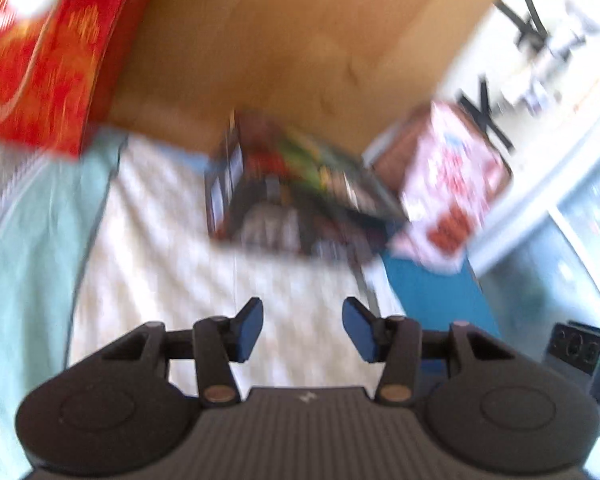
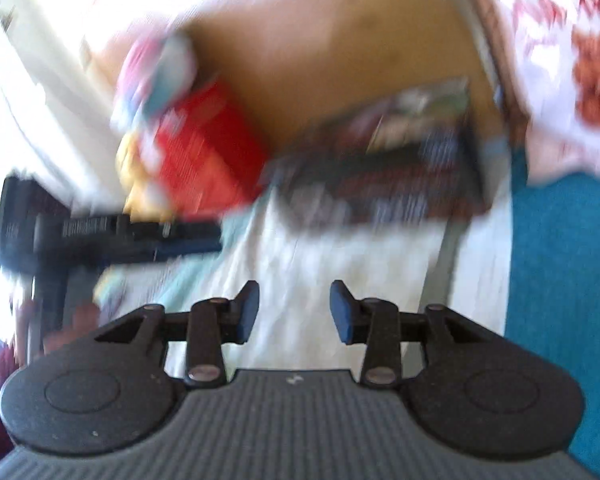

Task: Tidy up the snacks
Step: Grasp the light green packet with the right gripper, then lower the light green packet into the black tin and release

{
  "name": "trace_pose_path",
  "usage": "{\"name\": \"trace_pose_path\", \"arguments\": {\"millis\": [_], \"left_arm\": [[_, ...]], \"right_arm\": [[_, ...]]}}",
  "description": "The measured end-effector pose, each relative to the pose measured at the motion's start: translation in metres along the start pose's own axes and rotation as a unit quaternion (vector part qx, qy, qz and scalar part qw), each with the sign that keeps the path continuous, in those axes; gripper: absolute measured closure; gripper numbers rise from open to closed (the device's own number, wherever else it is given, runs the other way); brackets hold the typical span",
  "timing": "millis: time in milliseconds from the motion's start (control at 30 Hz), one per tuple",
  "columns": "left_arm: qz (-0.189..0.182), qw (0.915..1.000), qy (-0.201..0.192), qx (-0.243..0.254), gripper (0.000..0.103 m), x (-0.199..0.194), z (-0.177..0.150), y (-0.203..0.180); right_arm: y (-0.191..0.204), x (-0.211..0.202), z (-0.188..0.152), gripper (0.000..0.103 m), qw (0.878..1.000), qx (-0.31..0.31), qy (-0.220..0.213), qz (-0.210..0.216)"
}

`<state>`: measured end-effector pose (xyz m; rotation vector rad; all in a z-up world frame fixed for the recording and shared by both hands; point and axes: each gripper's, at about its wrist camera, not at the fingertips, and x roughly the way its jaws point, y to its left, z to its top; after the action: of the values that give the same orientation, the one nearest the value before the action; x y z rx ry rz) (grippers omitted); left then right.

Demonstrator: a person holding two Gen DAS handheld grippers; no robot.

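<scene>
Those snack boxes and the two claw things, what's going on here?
A person is sorting snacks with two hand-held grippers. Right now both the left gripper and the right gripper are open and hold nothing. Ahead, on a pale cloth, lie a dark box, a red box and a pink-white box, against a cardboard box. The pictures are blurred.

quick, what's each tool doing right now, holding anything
Left tool: open, holding nothing, above the pale cloth.
Right tool: open, holding nothing.
</scene>
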<state>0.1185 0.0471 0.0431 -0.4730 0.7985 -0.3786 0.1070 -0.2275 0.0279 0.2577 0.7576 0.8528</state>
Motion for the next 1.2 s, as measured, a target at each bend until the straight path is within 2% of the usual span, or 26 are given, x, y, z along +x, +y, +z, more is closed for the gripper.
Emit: {"name": "trace_pose_path", "arguments": {"millis": [100, 167, 267, 367, 400, 433, 467, 600, 667, 767, 900, 1000, 1133, 1200], "left_arm": [[-0.025, 0.9993, 0.029, -0.005, 0.05, -0.009, -0.032, -0.001], [-0.03, 0.9989, 0.035, -0.001, 0.047, -0.014, -0.047, -0.004], [-0.029, 0.9983, 0.051, -0.001, 0.047, -0.011, -0.062, -0.006], [-0.022, 0.9977, 0.064, 0.004, 0.049, -0.004, -0.078, -0.011], [-0.019, 0.998, 0.06, 0.009, 0.053, -0.003, -0.081, -0.014], [-0.014, 0.9979, 0.061, 0.015, 0.062, -0.002, -0.081, -0.017], [-0.011, 0.9977, 0.065, 0.017, 0.065, 0.0, -0.08, -0.019], [-0.005, 0.999, 0.037, 0.025, 0.065, -0.008, -0.054, -0.026], [-0.009, 0.9993, 0.018, 0.033, 0.065, -0.014, -0.032, -0.03], [0.005, 0.9974, -0.021, 0.068, 0.065, -0.014, 0.012, -0.046], [0.026, 0.9942, -0.047, 0.093, 0.064, 0.015, 0.072, -0.055], [0.044, 0.994, -0.048, 0.087, 0.061, 0.055, 0.103, -0.049], [0.078, 0.9923, -0.051, 0.081, 0.06, 0.094, 0.113, -0.04], [0.093, 0.9906, -0.058, 0.081, 0.058, 0.098, 0.11, -0.038]], "right_arm": [[0.024, -0.006, -0.032, 0.049, 0.999, -0.04, 0.021, -0.01], [0.033, -0.014, -0.044, 0.047, 0.998, -0.053, 0.023, -0.015], [0.041, -0.012, -0.053, 0.047, 0.997, -0.066, 0.027, -0.031], [0.056, -0.004, -0.057, 0.048, 0.992, -0.112, 0.021, -0.06], [0.062, 0.0, -0.059, 0.054, 0.988, -0.133, 0.019, -0.071], [0.066, 0.004, -0.06, 0.064, 0.985, -0.15, 0.018, -0.084], [0.07, 0.008, -0.06, 0.075, 0.98, -0.167, 0.017, -0.104], [0.066, 0.004, -0.042, 0.077, 0.977, -0.18, -0.017, -0.112], [0.067, 0.004, -0.025, 0.077, 0.975, -0.183, -0.046, -0.114], [0.064, 0.013, 0.01, 0.077, 0.97, -0.191, -0.083, -0.123], [0.041, 0.036, 0.058, 0.077, 0.963, -0.192, -0.119, -0.151], [0.01, 0.057, 0.086, 0.074, 0.964, -0.162, -0.124, -0.169], [-0.018, 0.076, 0.094, 0.069, 0.964, -0.135, -0.12, -0.194], [-0.023, 0.069, 0.088, 0.061, 0.964, -0.125, -0.133, -0.194]]}}
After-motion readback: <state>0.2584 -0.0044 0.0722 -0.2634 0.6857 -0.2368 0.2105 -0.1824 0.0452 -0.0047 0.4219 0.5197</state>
